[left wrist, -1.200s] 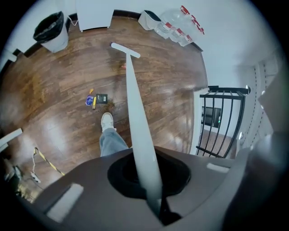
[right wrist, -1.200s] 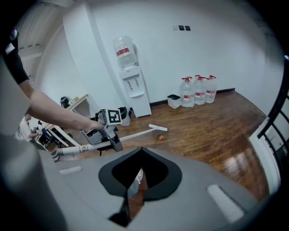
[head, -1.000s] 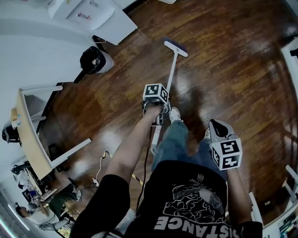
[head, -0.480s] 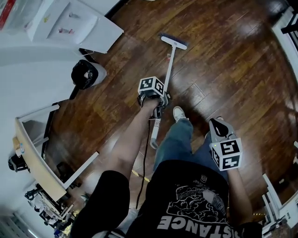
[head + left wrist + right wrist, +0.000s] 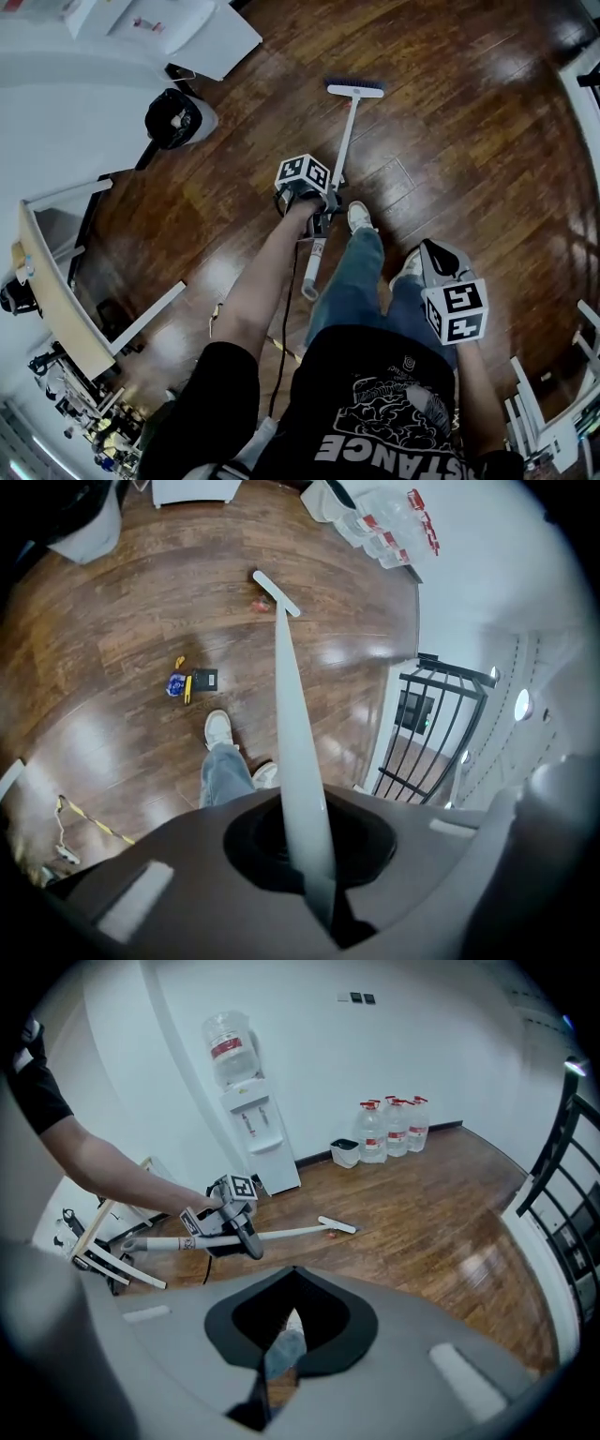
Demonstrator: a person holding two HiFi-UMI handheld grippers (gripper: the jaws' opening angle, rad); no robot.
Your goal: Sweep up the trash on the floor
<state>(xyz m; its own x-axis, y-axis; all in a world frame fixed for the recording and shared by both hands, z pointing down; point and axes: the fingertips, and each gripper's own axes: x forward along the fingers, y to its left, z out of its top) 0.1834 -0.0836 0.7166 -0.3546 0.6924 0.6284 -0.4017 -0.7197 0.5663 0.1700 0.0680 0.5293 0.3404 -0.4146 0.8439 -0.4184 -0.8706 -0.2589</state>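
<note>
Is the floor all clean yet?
Not yet. No swept-up pile shows anywhere. In hand: the left gripper is shut on the broom, whose head rests on the floor beside a small red scrap. Left to do: that scrap, plus blue and yellow bits and a black square near the shoe. The right gripper hangs shut and empty.

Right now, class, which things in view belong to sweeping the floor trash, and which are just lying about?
For the job: broom, red scrap, wrappers, bin.
Just lying about: water bottles, water cooler, desk.
</note>
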